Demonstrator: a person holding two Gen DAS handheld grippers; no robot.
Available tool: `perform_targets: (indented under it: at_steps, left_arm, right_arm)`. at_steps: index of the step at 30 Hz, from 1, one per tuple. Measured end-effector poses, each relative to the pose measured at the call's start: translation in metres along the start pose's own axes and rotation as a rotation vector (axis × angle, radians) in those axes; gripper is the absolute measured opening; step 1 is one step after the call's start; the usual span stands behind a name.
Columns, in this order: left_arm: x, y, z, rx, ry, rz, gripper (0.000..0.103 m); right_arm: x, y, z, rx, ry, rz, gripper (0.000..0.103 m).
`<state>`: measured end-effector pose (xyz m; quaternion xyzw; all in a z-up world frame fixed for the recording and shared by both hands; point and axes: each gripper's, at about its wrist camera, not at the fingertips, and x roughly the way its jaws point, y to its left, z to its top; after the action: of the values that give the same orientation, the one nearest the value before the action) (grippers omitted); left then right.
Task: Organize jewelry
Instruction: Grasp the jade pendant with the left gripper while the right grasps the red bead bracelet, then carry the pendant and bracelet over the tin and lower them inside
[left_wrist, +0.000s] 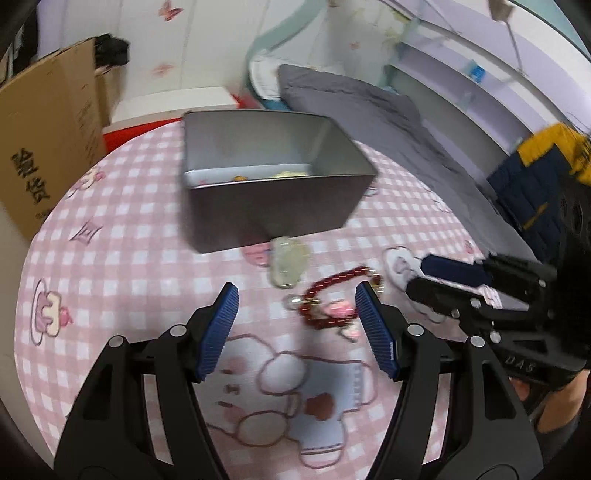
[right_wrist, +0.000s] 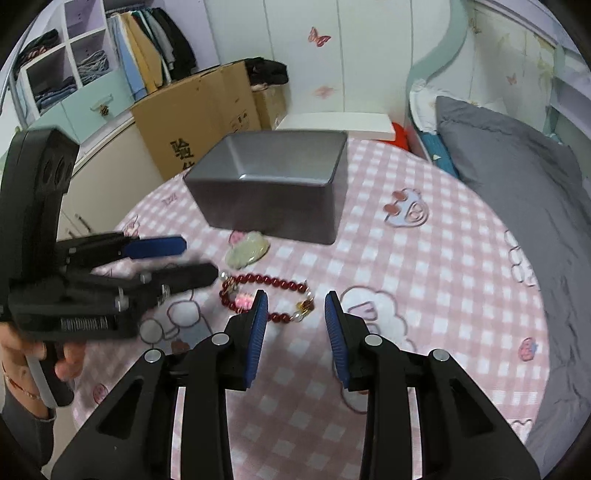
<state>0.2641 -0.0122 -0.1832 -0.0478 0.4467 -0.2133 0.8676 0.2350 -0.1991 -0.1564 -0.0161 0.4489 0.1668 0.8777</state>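
The dark red beaded bracelet with pearl and gold bits and a pink charm (right_wrist: 266, 299) is lying flat on the pink-and-white checked cartoon bedsheet (right_wrist: 424, 280), not picked up. Just beyond it, almost touching, sits a pale green jade-looking pendant (right_wrist: 246, 251), which lies right against the front of the grey rectangular metal tin (right_wrist: 273, 199). In the left wrist view you can see a couple of small yellowish pieces (left_wrist: 284, 172) already on the tin's floor, too blurry to say what they are.

The right gripper (right_wrist: 295, 308) hangs over the near side of the bracelet with its blue ribbed pads apart, nothing pinched; the gold-and-pearl end shows in the gap. The left gripper (left_wrist: 295, 299) is spread wide and empty too, over the bracelet from the other side.

Further out: a grey quilt (right_wrist: 517, 177) to the right, a brown cardboard box (right_wrist: 192, 122) behind the tin.
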Motion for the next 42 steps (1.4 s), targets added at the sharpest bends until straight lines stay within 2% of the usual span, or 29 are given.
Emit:
perform_targets:
  at_steps: [7,11,12,14,16,26,34,35,36,37,40,42]
  left_arm:
    - [-0.003,0.026,-0.004,-0.063,-0.005,0.023,0.066]
    - [0.0,0.03,-0.002,-0.069,-0.003,0.023,0.066]
    - [0.0,0.031,-0.002,-0.072,-0.003,0.017,0.066]
    - [0.002,0.032,-0.004,-0.078,-0.002,0.009,0.066]
    - [0.003,0.034,-0.002,-0.079,-0.001,0.008,0.066]
    - [0.019,0.013,0.005,-0.013,0.014,-0.005,0.066]
    - [0.041,-0.003,0.014,0.047,0.035,0.046,0.065]
    - [0.044,-0.005,0.014,0.057,0.037,0.059,0.063]
    - [0.046,-0.007,0.015,0.071,0.039,0.069,0.058]
    - [0.047,-0.009,0.015,0.085,0.039,0.082,0.046]
    - [0.051,-0.015,0.017,0.132,0.041,0.111,0.028]
    - [0.049,-0.012,0.017,0.123,0.039,0.1,0.028]
  right_arm:
    - [0.026,-0.007,-0.001,0.018,0.021,-0.02,0.03]
    - [0.043,-0.006,0.0,-0.023,0.045,-0.057,0.03]
    - [0.044,-0.005,0.0,-0.034,0.04,-0.062,0.028]
    - [0.046,0.001,0.0,-0.085,0.048,-0.081,0.01]
    - [0.046,0.005,0.0,-0.109,0.051,-0.08,0.008]
    - [-0.021,-0.004,0.006,-0.041,-0.156,-0.028,0.008]
    - [-0.033,-0.012,0.008,-0.007,-0.19,-0.029,0.008]
    - [-0.034,-0.013,0.008,-0.001,-0.19,-0.017,0.008]
    - [-0.035,-0.013,0.009,0.003,-0.195,-0.008,0.008]
    - [-0.036,-0.014,0.009,0.007,-0.203,-0.002,0.008]
    - [-0.041,-0.016,0.014,0.022,-0.217,0.027,0.008]
    - [-0.044,-0.017,0.017,0.026,-0.226,0.032,0.008]
